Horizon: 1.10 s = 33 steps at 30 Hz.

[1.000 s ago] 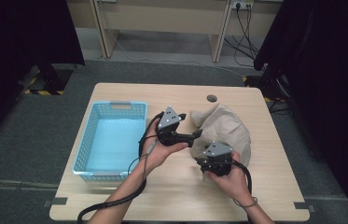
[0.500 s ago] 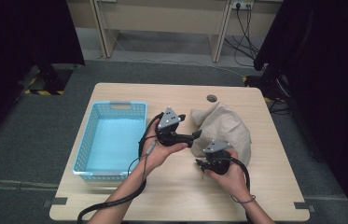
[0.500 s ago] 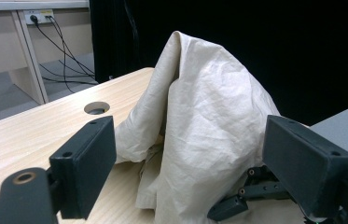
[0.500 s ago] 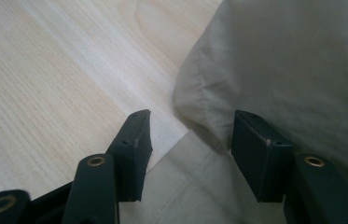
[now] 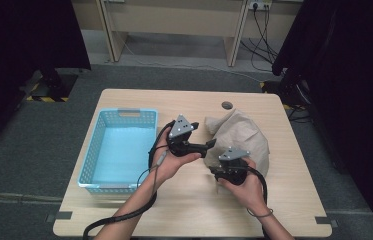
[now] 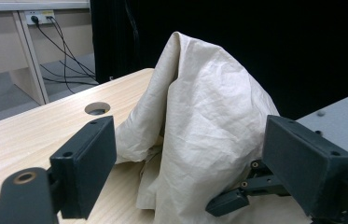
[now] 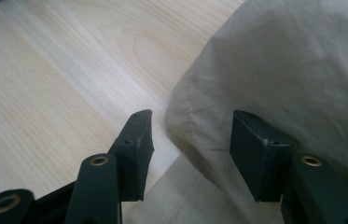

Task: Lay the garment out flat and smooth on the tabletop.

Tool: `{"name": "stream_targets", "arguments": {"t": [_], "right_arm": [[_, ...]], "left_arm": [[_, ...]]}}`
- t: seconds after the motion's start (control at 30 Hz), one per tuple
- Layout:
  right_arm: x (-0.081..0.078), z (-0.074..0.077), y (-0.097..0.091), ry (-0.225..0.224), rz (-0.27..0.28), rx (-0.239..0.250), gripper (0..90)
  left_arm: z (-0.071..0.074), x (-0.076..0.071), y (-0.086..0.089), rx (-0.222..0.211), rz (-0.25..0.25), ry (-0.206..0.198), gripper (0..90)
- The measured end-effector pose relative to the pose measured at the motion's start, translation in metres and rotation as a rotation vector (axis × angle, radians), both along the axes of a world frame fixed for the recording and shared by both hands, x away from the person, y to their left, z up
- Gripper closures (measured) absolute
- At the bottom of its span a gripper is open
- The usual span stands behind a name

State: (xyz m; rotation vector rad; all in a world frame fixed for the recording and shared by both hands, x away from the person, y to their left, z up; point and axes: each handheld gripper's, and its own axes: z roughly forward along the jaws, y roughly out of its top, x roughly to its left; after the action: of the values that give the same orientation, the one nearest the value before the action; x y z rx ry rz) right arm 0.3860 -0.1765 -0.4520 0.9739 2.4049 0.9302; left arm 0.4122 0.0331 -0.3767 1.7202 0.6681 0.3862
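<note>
The cloth [image 5: 241, 136] lies heaped right of the basket [image 5: 119, 150]; both hand-held grippers, left [image 5: 209, 145] and right [image 7: 190, 140], gape apart at its edge and should bite a thick fold.

Both forearms reach in over the near edge of the table [image 5: 124, 210]. The left hand [image 5: 171, 160] holds the left gripper [image 5: 210, 145] raised near the table's middle, jaws pointing toward the table's right side and spread wide apart, its grey plate tilted up on top. The right hand [image 5: 239, 182] holds the right gripper [image 5: 215, 175] lower and nearer the front edge, just right of the left one, close above the tabletop, jaws parted. A cable trails from each gripper back along the forearm.
</note>
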Motion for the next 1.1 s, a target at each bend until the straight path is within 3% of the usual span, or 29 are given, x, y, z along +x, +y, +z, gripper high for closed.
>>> {"name": "stream_targets", "arguments": {"t": [0.1, 0.2, 0.27, 0.4, 0.5, 0.63, 0.7, 0.77, 0.87, 1.03, 1.1], "right_arm": [[0.008, -0.003, 0.003, 0.002, -0.002, -0.038, 51.7], [0.012, -0.005, 0.001, 0.055, -0.017, -0.018, 53.1], [0.008, -0.001, -0.002, 0.058, -0.023, 0.000, 53.0], [-0.006, 0.006, -0.008, 0.093, -0.013, -0.011, 53.0], [-0.017, 0.002, -0.007, 0.129, 0.008, -0.034, 52.8], [-0.020, -0.005, -0.005, 0.154, 0.023, -0.055, 53.7], [-0.021, -0.007, -0.006, 0.165, 0.021, -0.036, 63.9], [-0.021, -0.007, -0.006, 0.167, 0.019, -0.035, 67.8], [-0.019, -0.008, -0.012, 0.165, -0.006, -0.014, 85.6], [-0.018, -0.005, -0.012, 0.178, 0.005, -0.034, 89.1], [-0.020, 0.003, -0.012, 0.157, 0.026, -0.001, 89.2]], "left_arm": [[0.000, -0.001, -0.001, -0.001, -0.002, 0.000, 17.5], [-0.001, -0.002, -0.002, 0.001, -0.009, -0.001, 17.5], [-0.001, -0.002, -0.001, 0.001, -0.012, -0.001, 17.5], [-0.002, -0.001, 0.000, -0.002, -0.002, 0.002, 17.5], [-0.002, -0.001, 0.000, -0.004, -0.001, 0.001, 17.5], [-0.002, -0.002, 0.000, -0.001, -0.005, 0.003, 18.0], [-0.003, -0.002, 0.000, 0.001, -0.005, 0.003, 18.0], [-0.003, -0.002, 0.000, 0.002, -0.004, 0.004, 18.0], [-0.003, -0.002, 0.000, 0.001, -0.004, 0.002, 18.1], [-0.004, -0.002, -0.001, 0.002, -0.004, 0.006, 18.1], [-0.005, -0.002, -0.001, 0.005, -0.006, 0.006, 18.2]]}}
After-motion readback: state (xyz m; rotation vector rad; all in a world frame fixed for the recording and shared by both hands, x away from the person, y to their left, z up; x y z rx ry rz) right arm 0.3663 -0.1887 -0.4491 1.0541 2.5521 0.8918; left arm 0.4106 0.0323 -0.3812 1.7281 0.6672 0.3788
